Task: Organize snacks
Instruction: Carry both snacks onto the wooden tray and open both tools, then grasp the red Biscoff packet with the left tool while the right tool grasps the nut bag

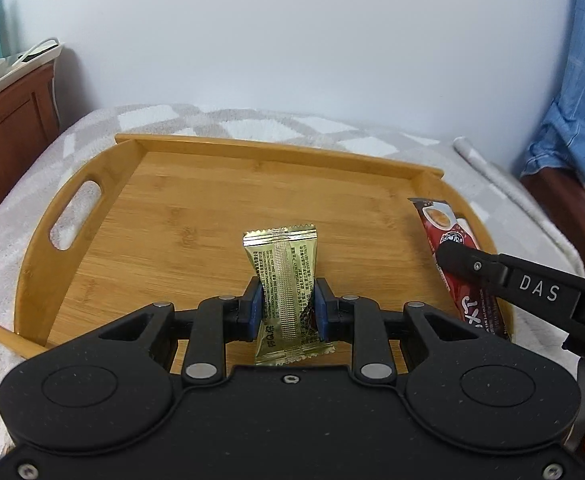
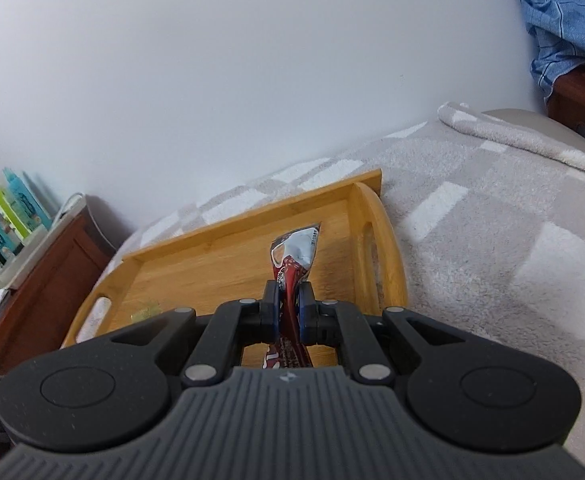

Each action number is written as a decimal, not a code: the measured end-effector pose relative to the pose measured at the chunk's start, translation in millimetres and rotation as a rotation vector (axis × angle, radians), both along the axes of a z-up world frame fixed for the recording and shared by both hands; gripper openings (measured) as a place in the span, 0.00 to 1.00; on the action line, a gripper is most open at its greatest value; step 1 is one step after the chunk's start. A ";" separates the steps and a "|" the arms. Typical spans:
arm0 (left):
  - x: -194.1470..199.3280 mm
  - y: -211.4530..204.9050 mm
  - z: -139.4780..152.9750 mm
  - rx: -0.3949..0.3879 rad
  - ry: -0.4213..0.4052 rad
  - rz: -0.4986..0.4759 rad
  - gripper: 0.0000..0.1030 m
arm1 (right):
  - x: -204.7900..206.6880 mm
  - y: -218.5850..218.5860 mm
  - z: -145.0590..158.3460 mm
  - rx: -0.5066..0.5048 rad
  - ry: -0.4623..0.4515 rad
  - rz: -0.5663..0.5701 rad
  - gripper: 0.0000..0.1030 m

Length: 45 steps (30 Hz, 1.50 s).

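The gold packet (image 1: 288, 288) stands pinched at its middle between the left gripper's (image 1: 288, 304) blue fingers (image 1: 255, 300), which are closed on it above the tray (image 1: 172, 216) floor. To the right of those fingers, the red packet (image 2: 292, 264) is clamped between the right gripper's (image 2: 289, 312) fingers (image 2: 304, 312), its far end sticking out ahead near the tray's right handle. The tray sits on a checked blanket (image 2: 472, 220) with a white wall (image 1: 292, 40) beyond.
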<state>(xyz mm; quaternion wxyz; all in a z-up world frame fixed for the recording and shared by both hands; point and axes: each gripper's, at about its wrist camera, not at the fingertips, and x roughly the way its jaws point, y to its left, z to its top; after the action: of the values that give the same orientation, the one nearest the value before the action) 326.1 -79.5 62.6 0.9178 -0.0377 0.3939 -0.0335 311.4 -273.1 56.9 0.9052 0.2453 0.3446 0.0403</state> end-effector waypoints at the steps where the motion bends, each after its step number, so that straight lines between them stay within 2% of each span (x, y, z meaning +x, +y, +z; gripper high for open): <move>1: 1.3 -0.7 -2.0 0.004 0.000 -0.003 0.24 | 0.7 0.5 -1.5 -0.002 0.005 0.002 0.12; 13: 6.4 -7.4 -15.6 0.024 0.017 -0.008 0.24 | 7.0 4.1 -6.3 -0.027 0.028 0.017 0.12; 25: 5.1 -12.3 -16.7 0.061 -0.002 -0.029 0.25 | 7.9 9.9 -12.7 -0.058 0.046 0.032 0.13; 26: 4.5 -12.2 -16.4 0.064 -0.002 -0.028 0.26 | 6.8 10.6 -12.8 -0.061 0.041 0.035 0.16; 28: 3.5 -11.3 -15.0 0.071 -0.003 -0.022 0.31 | 3.7 11.2 -11.9 -0.067 0.029 0.029 0.37; 30: 1.0 -10.1 -12.0 0.076 -0.013 -0.018 0.39 | 0.1 11.1 -9.4 -0.071 0.015 0.018 0.65; 37: -20.7 -4.0 7.6 0.103 -0.073 -0.031 0.68 | -14.6 4.0 2.0 -0.024 -0.025 -0.012 0.69; 39: -29.4 -0.9 13.0 0.112 -0.085 -0.031 0.74 | -22.3 1.3 7.0 -0.021 -0.039 -0.024 0.73; 45: -62.3 9.2 23.9 0.123 -0.105 -0.040 0.83 | -49.8 -5.2 19.2 -0.019 -0.056 -0.039 0.80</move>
<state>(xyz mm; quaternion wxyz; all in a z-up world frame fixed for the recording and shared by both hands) 263.8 -70.4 86.5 0.9369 0.0284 0.3472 -0.0297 261.5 -278.4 76.0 0.9174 0.2421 0.3147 0.0264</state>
